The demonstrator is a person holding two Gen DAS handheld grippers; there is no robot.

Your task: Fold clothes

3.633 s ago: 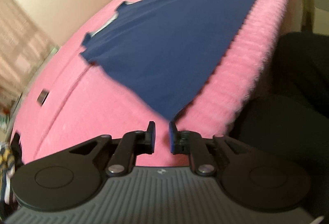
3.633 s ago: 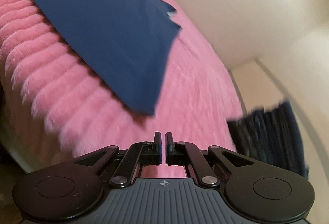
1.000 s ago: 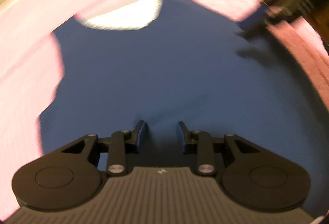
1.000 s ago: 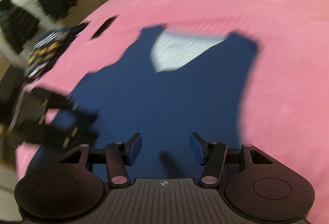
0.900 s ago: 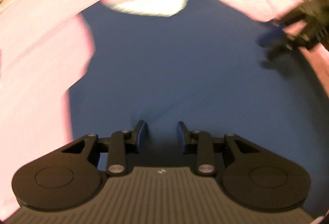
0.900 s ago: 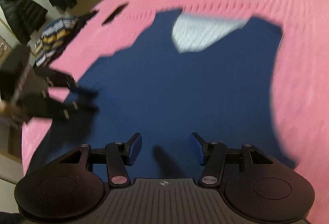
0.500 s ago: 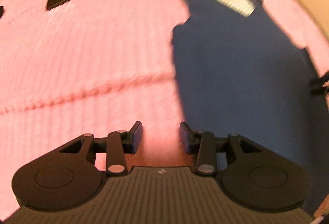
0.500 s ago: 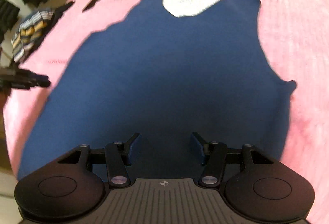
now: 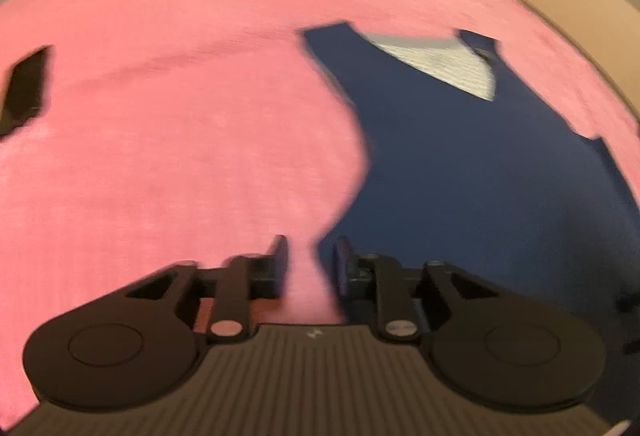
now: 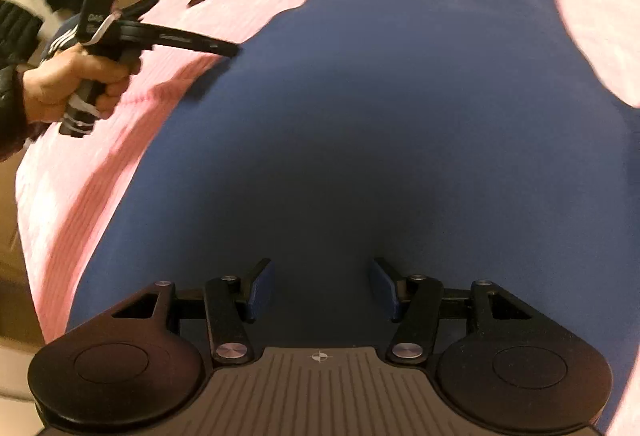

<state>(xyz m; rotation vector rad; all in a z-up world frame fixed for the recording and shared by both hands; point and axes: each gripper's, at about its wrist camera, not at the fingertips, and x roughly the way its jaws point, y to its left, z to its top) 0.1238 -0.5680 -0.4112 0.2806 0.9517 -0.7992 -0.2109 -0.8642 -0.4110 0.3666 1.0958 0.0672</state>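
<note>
One navy sleeveless top [image 9: 480, 171] lies flat on the pink bedspread [image 9: 180, 115]; in the left wrist view the left tongs [image 9: 310, 260] are closing at its left edge, pads not yet pressing cloth. From the right wrist view, the right tongs [image 10: 320, 288] stand spread above the top's middle, holding nothing.

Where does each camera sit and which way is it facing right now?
Left wrist: on the left tongs, angled down at the sleeveless navy garment's left edge on the fuzzy pink blanket; only its closing fingers show, nothing gripped.
Right wrist: on the right tongs, open above the garment's lower middle; the person's left hand shows.
Shared: garment, blanket, flat black phone-like object.
</note>
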